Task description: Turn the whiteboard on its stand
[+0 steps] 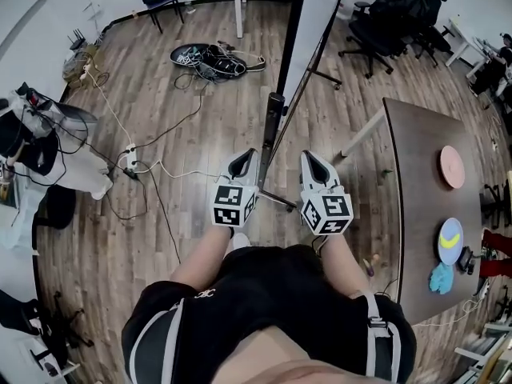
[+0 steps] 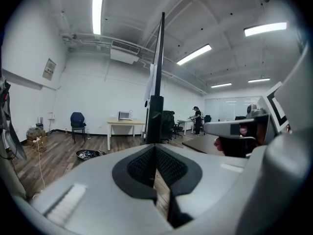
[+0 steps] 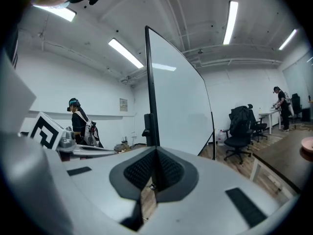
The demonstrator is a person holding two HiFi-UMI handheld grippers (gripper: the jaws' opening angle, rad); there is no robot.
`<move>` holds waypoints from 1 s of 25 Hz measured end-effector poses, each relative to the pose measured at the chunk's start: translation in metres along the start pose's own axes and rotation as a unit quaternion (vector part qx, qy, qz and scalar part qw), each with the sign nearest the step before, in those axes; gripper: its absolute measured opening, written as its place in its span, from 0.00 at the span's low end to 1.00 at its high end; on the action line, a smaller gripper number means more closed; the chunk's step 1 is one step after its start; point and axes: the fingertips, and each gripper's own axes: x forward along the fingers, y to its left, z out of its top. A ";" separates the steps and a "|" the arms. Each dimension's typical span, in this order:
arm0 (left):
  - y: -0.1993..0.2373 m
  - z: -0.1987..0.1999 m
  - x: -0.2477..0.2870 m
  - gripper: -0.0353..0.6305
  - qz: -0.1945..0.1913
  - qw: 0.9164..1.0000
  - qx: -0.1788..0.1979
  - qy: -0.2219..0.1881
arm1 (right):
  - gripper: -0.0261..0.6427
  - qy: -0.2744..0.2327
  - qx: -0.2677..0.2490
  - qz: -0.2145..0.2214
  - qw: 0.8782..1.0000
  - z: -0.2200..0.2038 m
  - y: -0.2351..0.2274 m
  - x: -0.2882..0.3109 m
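The whiteboard (image 1: pixel 322 22) stands edge-on directly ahead of the person, its dark frame rising from the stand's upright post (image 1: pixel 274 118). The left gripper (image 1: pixel 242 160) and the right gripper (image 1: pixel 314 160) are held level and side by side, one on each side of that near edge. This looks like a setup for pushing the panel round rather than clamping it, since neither touches the board or the post. Each gripper has its jaws pressed together on nothing. In the right gripper view the white writing face sweeps away to the right, and in the left gripper view only the thin frame edge shows. The floor is wood plank (image 1: pixel 168 214), crossed by white cables and a power strip (image 1: pixel 130 163), with a tangle of black cords (image 1: pixel 210 59) beyond. A dark brown table (image 1: pixel 420 190) sits just right of the stand's foot and carries a pink plate (image 1: pixel 452 166), a blue plate (image 1: pixel 450 242) and a teal cloth (image 1: pixel 441 278). It could crowd the swing. Office chairs (image 1: pixel 384 14) stand farther back.
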 end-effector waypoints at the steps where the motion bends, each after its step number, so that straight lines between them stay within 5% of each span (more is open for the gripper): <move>1: 0.006 -0.001 0.006 0.07 0.005 1.000 -0.005 0.004 | 0.05 -0.002 0.000 0.005 1.000 0.002 -0.003 0.006; 9: -0.005 -0.004 0.050 0.07 0.024 0.999 -0.026 -0.013 | 0.05 0.047 -0.011 0.084 0.995 -0.024 -0.064 0.040; 13: -0.007 -0.007 0.067 0.27 0.043 0.999 -0.010 -0.013 | 0.05 0.048 -0.020 0.130 0.990 -0.024 -0.086 0.057; 19: 0.003 0.001 0.095 0.38 0.089 0.996 -0.007 -0.025 | 0.05 0.052 -0.024 0.182 0.982 -0.026 -0.109 0.067; 25: 0.018 -0.009 0.114 0.38 0.130 0.991 -0.011 0.004 | 0.05 0.046 -0.014 0.180 0.982 -0.019 -0.138 0.070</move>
